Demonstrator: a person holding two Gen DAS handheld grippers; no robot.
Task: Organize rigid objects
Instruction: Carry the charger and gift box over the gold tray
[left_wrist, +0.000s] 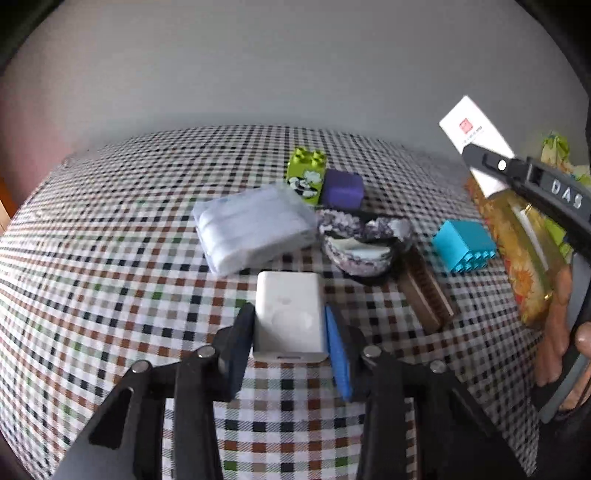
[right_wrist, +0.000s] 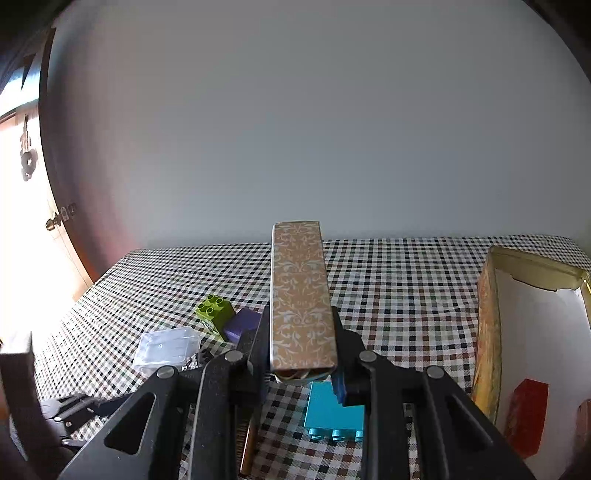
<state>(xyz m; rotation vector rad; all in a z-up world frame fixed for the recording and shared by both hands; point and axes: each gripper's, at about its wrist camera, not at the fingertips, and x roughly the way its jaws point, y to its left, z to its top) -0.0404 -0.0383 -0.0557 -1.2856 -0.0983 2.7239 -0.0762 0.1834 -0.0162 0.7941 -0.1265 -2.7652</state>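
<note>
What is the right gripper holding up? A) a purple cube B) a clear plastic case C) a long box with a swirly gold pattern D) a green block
C: the right gripper is shut on the long patterned box, lifted above the checkered table.

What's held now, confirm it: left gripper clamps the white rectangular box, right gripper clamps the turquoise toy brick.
Wrong on the right gripper: in the right wrist view it clamps the long tan floral-patterned box; the turquoise toy brick lies on the table. The left gripper does clamp the white rectangular box.
</note>
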